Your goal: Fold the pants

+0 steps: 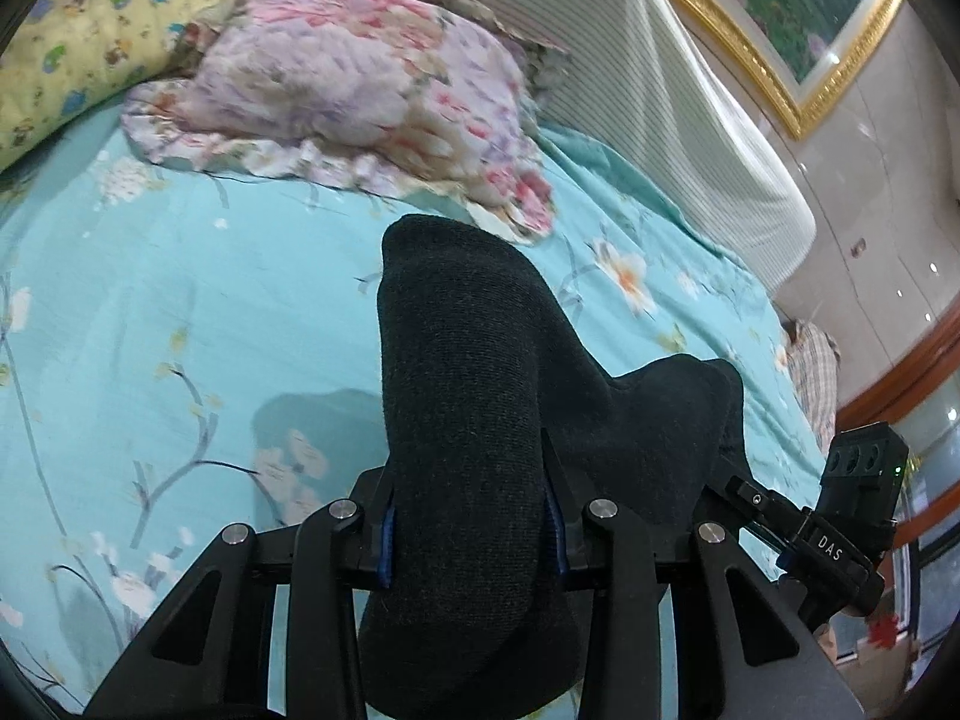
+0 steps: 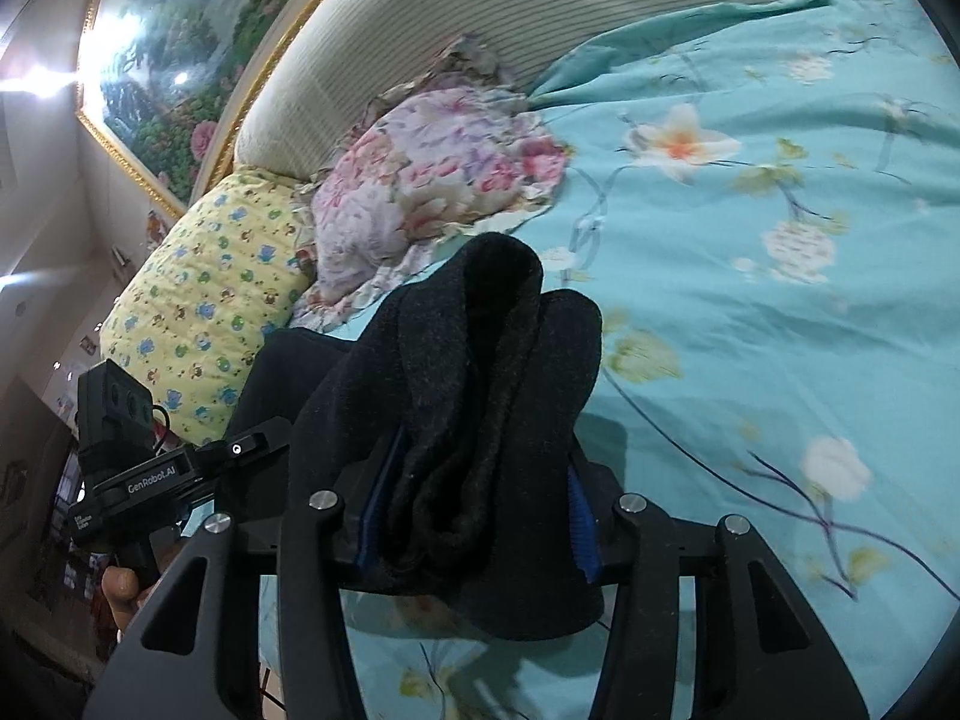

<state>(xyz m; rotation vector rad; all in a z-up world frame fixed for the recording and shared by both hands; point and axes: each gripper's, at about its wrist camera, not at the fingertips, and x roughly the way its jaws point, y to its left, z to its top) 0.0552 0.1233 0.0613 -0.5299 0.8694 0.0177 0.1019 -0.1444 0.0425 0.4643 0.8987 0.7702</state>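
Note:
The dark charcoal pants (image 1: 474, 330) hang bunched above the turquoise floral bedsheet (image 1: 180, 300), lifted off it. My left gripper (image 1: 471, 510) is shut on a thick fold of them, with the blue pads pressing on both sides. In the right wrist view the same pants (image 2: 480, 330) rise in rolled folds between the pads of my right gripper (image 2: 480, 510), which is shut on them too. The cloth spans from one gripper to the other. The right gripper's black housing (image 1: 840, 540) shows at the right, and the left one's housing (image 2: 138, 468) at the left with a hand (image 2: 120, 588) under it.
A pink floral pillow (image 1: 360, 90) and a yellow patterned pillow (image 1: 72, 48) lie at the head of the bed against a striped padded headboard (image 1: 660, 90). A gold-framed painting (image 1: 810, 12) hangs behind. The bedsheet (image 2: 780, 300) stretches wide to the right.

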